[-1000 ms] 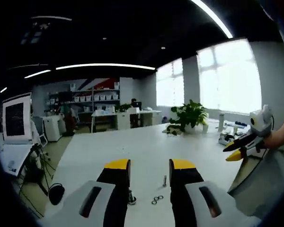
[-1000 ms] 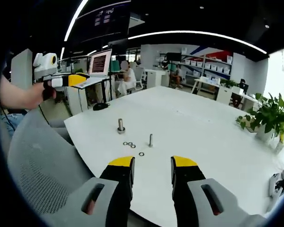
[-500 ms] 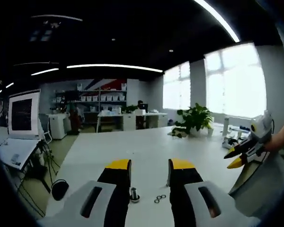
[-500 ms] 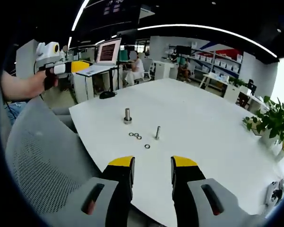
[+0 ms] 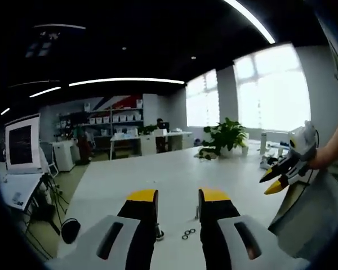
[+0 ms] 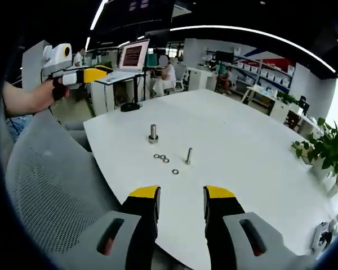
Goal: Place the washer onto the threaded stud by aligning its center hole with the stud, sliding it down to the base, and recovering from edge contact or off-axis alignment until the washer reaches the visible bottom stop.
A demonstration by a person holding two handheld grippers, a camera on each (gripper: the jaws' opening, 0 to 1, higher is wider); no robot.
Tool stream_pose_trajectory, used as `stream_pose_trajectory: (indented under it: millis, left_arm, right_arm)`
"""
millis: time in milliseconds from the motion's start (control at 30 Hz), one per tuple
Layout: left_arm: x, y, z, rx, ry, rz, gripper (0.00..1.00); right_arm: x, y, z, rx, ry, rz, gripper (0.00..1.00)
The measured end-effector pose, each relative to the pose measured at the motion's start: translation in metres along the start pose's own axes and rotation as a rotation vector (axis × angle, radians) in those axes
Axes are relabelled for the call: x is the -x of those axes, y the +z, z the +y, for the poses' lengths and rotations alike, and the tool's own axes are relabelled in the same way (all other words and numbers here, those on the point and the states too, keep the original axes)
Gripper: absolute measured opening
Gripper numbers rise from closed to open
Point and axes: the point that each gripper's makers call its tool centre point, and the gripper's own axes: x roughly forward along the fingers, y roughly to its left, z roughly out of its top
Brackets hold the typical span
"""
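Four washers (image 6: 164, 161) loose on table (image 6: 242, 169) between two studs (image 6: 153, 133).

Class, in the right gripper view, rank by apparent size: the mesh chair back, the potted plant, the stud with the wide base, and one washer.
1. mesh chair back, nearest the camera
2. potted plant
3. stud with the wide base
4. washer

- White tabletop (image 6: 242, 140) stretches wide.
- Grey mesh chair (image 6: 50, 185) sits at its near edge.
- Leafy potted plant (image 5: 225, 136) stands on the far side, before bright windows (image 5: 270, 90).
- Lit monitor (image 5: 21, 143) glows off to one side.
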Motion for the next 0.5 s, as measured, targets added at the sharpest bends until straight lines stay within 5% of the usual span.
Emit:
stream_pose_trajectory:
  millis: [500]
  left_arm:
    - [0.003, 0.006, 0.007, 0.054, 0.016, -0.04, 0.26]
  right_arm:
    - [-0.041, 0.008, -0.023, -0.028, -0.004, 0.028, 0.33]
